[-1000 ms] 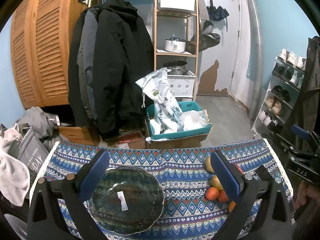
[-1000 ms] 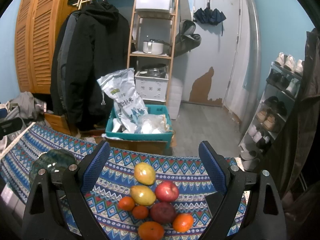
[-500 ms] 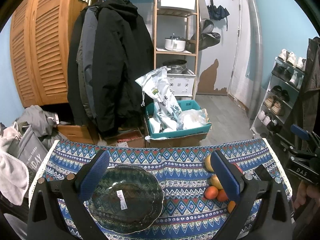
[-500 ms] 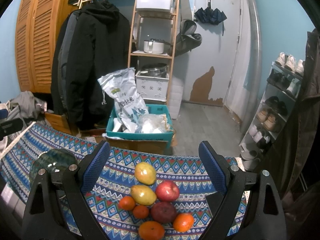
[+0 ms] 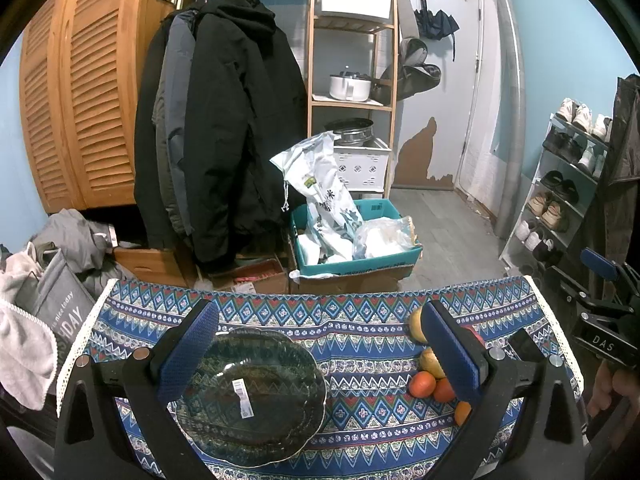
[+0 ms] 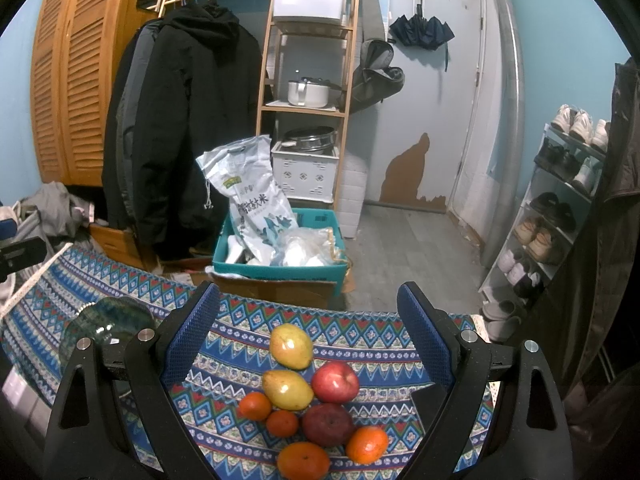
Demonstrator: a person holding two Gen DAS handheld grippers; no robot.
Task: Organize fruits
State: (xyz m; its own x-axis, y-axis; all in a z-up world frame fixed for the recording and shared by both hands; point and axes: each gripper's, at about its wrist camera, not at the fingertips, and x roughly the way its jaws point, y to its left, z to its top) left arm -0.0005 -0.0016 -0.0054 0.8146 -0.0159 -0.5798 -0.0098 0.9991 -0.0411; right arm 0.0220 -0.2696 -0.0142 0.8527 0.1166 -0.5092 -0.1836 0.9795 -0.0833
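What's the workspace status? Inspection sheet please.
Surface: patterned tablecloth, flat, covering the table.
Job's things: eight fruits clustered together: two yellow pears, red apple, dark apple, four oranges. Green glass dish holds no fruit, sticker inside.
Clutter: nothing seen on the cloth.
Grippers: left hand-held gripper open over the dish; right hand-held gripper open over the fruit; both holding nothing.
Cables: nothing seen.
Surroundings: hanging coats, shelf unit, teal box, shoe rack.
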